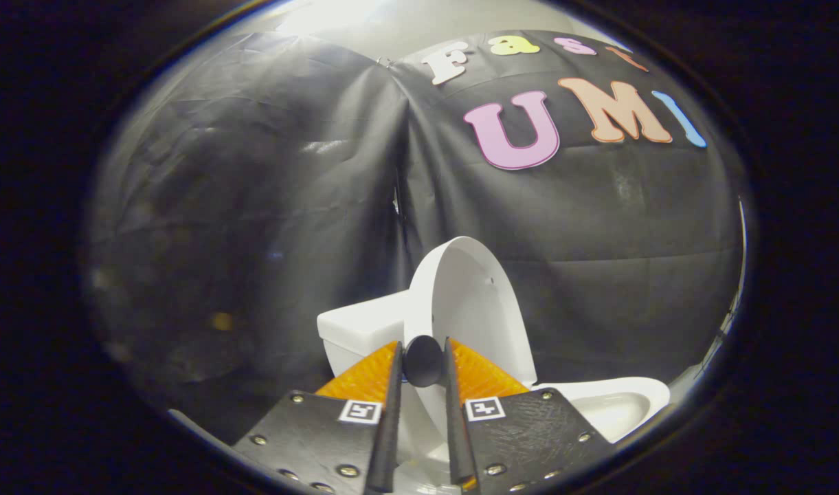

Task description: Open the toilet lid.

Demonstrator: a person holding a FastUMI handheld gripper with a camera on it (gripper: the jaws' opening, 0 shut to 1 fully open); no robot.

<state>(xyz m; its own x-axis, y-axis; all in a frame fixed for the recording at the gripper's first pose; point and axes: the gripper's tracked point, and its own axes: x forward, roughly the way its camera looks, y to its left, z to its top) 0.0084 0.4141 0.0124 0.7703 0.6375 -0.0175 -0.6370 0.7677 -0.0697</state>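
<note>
A small white toilet stands just ahead of my fingers. Its lid (471, 302) is raised, standing nearly upright in front of the tank (361, 328). A dark round knob (423, 361) sits at the lid's near edge, and my gripper (422, 347) is shut on it, one finger pressing on each side. To the right of the fingers the open seat and bowl (615, 404) lie uncovered. The fingers hide the lower part of the lid.
The booth's black cloth wall (254, 206) hangs close behind the toilet, with a fold seam (400, 179) running down just above the lid.
</note>
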